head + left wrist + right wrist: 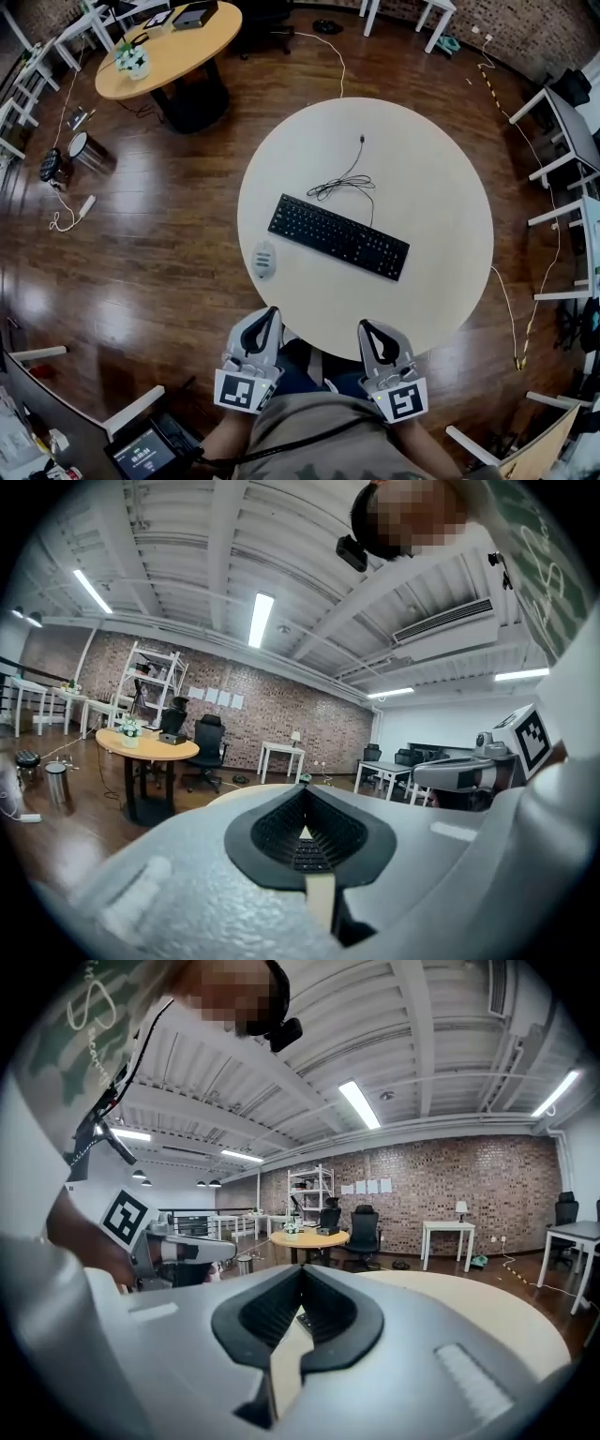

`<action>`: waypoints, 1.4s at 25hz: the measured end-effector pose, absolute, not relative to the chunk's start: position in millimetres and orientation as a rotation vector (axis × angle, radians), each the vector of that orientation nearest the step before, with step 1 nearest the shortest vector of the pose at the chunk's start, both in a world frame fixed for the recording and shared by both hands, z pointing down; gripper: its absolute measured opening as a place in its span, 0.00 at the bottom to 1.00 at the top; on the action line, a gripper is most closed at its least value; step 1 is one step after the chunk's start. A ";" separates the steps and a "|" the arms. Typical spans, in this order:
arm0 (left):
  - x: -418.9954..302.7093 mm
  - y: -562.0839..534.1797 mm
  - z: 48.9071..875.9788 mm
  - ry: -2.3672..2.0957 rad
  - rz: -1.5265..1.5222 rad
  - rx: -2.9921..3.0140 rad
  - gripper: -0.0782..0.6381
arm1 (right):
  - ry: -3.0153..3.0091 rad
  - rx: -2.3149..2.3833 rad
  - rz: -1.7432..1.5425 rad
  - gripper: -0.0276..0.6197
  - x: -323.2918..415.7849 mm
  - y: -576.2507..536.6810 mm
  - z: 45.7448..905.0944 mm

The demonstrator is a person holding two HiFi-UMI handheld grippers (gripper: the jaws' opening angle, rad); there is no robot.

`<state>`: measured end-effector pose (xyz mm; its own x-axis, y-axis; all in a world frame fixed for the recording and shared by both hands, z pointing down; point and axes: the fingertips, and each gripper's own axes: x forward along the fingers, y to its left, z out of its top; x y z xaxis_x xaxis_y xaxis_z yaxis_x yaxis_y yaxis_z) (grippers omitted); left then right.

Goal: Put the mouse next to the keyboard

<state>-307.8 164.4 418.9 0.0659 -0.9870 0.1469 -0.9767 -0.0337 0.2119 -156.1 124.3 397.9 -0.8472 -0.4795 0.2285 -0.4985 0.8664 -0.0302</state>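
A black keyboard [338, 235] lies slantwise on the round cream table [441, 187], its cable [343, 183] coiled behind it. A pale grey mouse [264, 260] sits at the table's left edge, just off the keyboard's left end. My left gripper [273, 312] hangs shut at the table's near edge, below the mouse, with nothing in it. The right gripper [365, 326] is shut and empty too, level with it at the near edge. In the left gripper view a slice of the keyboard [307, 853] shows through the gap behind the closed jaws.
A second round wooden table [169, 52] with a plant and boxes stands far left. Cables, a power strip [73, 213] and a bin lie on the wood floor. White desks [572, 131] line the right side. A person's torso fills the bottom of the head view.
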 end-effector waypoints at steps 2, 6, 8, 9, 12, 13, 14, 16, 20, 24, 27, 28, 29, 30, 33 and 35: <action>-314.8 156.3 422.7 -2.007 -0.052 2.067 0.11 | -2.846 0.720 0.132 0.05 -163.5 114.8 398.4; -315.3 143.9 433.2 -2.026 0.025 2.035 0.11 | -2.926 0.645 0.116 0.05 -171.9 97.3 384.6; -308.4 135.6 443.3 -2.018 0.088 2.038 0.11 | -2.942 0.618 0.109 0.05 -170.0 88.6 382.4; -305.4 131.2 449.4 -2.018 0.113 2.044 0.11 | -2.949 0.610 0.101 0.05 -169.2 83.9 382.0; -306.8 120.2 458.9 -2.049 0.151 2.041 0.11 | -2.973 0.593 0.069 0.05 -172.9 72.9 380.9; -309.2 118.0 460.2 -2.064 0.156 2.031 0.11 | -2.980 0.588 0.066 0.05 -175.3 70.2 380.8; -311.4 116.3 461.5 -2.079 0.165 2.024 0.11 | -2.983 0.583 0.068 0.05 -177.1 67.7 381.0; -314.2 112.0 458.5 -2.105 0.182 2.019 0.11 | -2.979 0.572 0.077 0.05 -177.8 61.7 382.1; -317.8 103.8 450.7 -2.136 0.195 2.022 0.11 | -2.974 0.597 0.086 0.05 -172.4 46.0 380.7; -327.1 103.6 459.8 -2.119 0.240 2.012 0.11 | -2.988 0.607 0.080 0.05 -177.4 41.3 377.5; -334.7 100.9 468.4 -2.129 0.295 1.993 0.11 | -2.982 0.602 0.092 0.05 -181.6 43.3 378.6; -336.1 100.0 473.8 -2.122 0.311 1.983 0.12 | -2.979 0.602 0.095 0.05 -181.8 44.7 379.1; -337.6 98.4 480.4 -2.109 0.331 1.970 0.23 | -2.976 0.604 0.095 0.05 -181.7 46.0 379.8; -339.9 96.4 487.5 -2.093 0.346 1.948 0.35 | -2.975 0.609 0.091 0.05 -181.4 46.7 380.5; -346.8 91.5 509.6 -2.043 0.357 1.890 0.43 | -2.967 0.637 0.079 0.05 -179.2 46.8 383.5; -349.8 89.4 519.3 -2.023 0.396 1.883 0.44 | -2.964 0.672 0.080 0.05 -177.7 45.9 382.5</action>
<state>-349.8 89.4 519.3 -0.0571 -0.8992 0.4337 -0.9964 0.0788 0.0321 -177.7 45.9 382.5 -0.8975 -0.4270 0.1106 -0.4323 0.9012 -0.0289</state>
